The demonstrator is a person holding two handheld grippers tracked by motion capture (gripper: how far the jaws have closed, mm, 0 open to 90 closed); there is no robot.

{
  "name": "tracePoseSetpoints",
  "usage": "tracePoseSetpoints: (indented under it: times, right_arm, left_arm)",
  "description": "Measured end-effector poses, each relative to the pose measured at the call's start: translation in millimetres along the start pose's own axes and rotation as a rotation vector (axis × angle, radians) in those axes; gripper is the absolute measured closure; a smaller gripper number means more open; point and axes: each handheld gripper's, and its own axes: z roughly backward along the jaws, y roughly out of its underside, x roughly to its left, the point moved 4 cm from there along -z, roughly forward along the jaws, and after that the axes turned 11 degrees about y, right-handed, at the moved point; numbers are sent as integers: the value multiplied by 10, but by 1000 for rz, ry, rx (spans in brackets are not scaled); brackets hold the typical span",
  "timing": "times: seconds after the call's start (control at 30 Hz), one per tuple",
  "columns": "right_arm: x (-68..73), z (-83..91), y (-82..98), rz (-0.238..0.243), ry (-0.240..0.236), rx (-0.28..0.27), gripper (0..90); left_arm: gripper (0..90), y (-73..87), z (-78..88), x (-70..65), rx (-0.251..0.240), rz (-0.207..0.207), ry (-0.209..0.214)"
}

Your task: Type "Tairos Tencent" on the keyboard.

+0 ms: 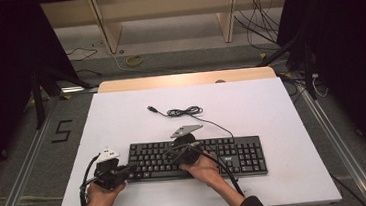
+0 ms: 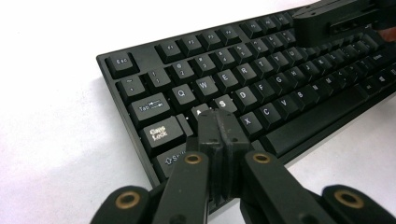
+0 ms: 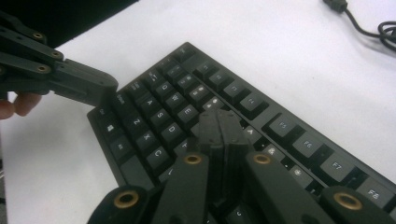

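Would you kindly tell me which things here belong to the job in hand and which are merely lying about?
In the job: black keyboard; left tool, shut above its left keys; right tool, shut over its middle keys.

Lying about: the keyboard's loose USB cable; white table.

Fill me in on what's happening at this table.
A person holds a two-jaw gripper in each hand over a black keyboard lying on a white table. The left gripper, jaws shut with nothing between them, points at the keys near A and S at the keyboard's left end. The right gripper, also shut and empty, is over the upper letter rows further along. The keyboard's cable lies unplugged, partly bundled, on the table behind it.
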Motion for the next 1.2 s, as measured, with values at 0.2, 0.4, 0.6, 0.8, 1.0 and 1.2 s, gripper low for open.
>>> tracePoseSetpoints:
  times: [0.2,0.4,0.6,0.8,1.0,1.2]
  right_arm:
    - [11,-88,3,0,9,22,900]
    - [22,-169,9,-1,20,43,900]
    - [42,-221,13,5,29,61,900]
    - [50,-250,5,6,35,68,900]
    - [48,-270,8,5,41,74,900]
    - [53,-280,14,1,41,79,900]
  left_arm:
    - [889,12,-8,20,13,2,-5]
    - [889,25,-20,42,18,12,-5]
    - [889,34,-33,58,29,17,-7]
    - [889,37,-40,67,37,18,-10]
    - [889,43,-54,77,44,22,-12]
    - [889,52,-78,85,55,19,-10]
